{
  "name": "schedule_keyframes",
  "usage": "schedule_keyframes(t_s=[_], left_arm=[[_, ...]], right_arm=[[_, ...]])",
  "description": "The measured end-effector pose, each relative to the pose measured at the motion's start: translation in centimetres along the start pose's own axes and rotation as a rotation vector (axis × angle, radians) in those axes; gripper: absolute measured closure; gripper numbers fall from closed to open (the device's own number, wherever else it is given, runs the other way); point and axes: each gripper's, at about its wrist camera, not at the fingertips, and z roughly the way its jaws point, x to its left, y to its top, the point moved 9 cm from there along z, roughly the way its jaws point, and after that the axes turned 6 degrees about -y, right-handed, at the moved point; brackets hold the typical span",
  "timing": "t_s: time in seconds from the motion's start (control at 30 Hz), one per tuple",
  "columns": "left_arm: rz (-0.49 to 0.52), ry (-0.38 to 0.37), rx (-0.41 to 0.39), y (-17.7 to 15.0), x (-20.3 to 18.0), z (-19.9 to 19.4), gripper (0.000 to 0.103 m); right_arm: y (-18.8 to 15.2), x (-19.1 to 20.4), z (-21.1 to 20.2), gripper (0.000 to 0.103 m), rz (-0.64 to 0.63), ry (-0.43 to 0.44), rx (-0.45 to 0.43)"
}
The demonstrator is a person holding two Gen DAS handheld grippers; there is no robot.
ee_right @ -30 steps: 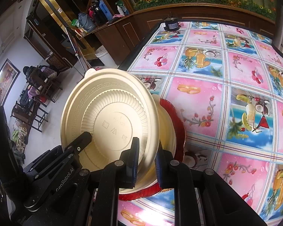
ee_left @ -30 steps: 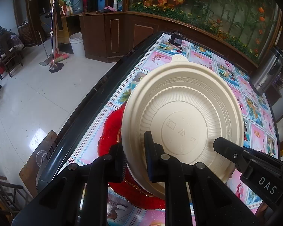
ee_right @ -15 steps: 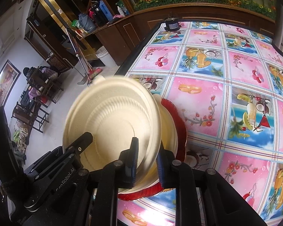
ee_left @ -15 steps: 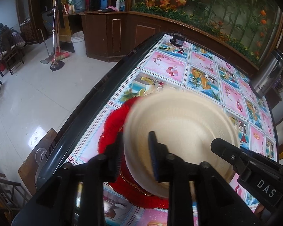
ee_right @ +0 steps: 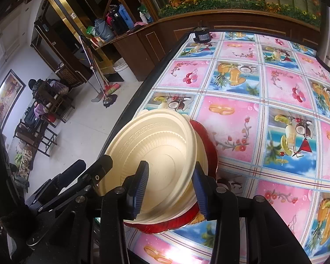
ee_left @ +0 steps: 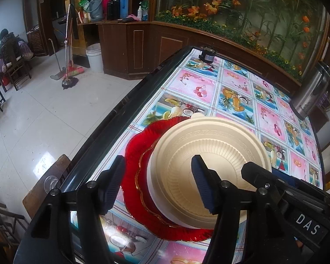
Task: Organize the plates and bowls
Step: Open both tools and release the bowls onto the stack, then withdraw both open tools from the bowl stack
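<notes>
A cream plastic bowl (ee_left: 211,160) lies stacked on other cream bowls on a red plate (ee_left: 138,149) near the table's left edge. My left gripper (ee_left: 158,182) is open, its jaws wide apart on either side of the bowl's near rim. In the right wrist view the cream bowl (ee_right: 156,151) sits on the stack over the red plate (ee_right: 209,147). My right gripper (ee_right: 170,187) is open too, its jaws apart around the bowl's near rim. Each gripper's body shows in the other's view.
The table has a colourful fruit-print cloth (ee_right: 264,110) and a dark raised edge (ee_left: 112,112). A steel thermos (ee_left: 310,92) stands at the right. A small dark object (ee_left: 206,55) sits at the far corner. A chair (ee_left: 46,176) stands below the left edge.
Both grippers held the cream bowl tilted up, lowered it onto the stack on the red plate, and have now opened and let go of it.
</notes>
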Motion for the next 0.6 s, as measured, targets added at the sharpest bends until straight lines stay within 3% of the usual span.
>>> schedule_keyframes(t_s=[0.07, 0.2, 0.3, 0.47, 0.6], left_arm=[[-0.002, 0.001, -0.008, 0.0, 0.1, -0.2, 0.04], [-0.022, 0.007, -0.021, 0.1, 0.5, -0.6, 0.032], [-0.031, 0.012, -0.027, 0.0, 0.6, -0.9, 0.029], [-0.029, 0.02, -0.03, -0.4, 0.6, -1.4, 0.027], [-0.011, 0.025, -0.047, -1.1, 0.5, -2.3, 0.025]], right_arm=[[0.1, -0.1, -0.2, 0.055, 0.001, -0.008, -0.006], [0.3, -0.6, -0.9, 0.037, 0.004, -0.045, -0.027], [0.4, -0.8, -1.6, 0.03, -0.01, -0.065, -0.048], [0.1, -0.7, -2.6, 0.025, -0.027, -0.076, -0.07], [-0.9, -0.8, -3.2, 0.014, -0.053, -0.072, -0.076]])
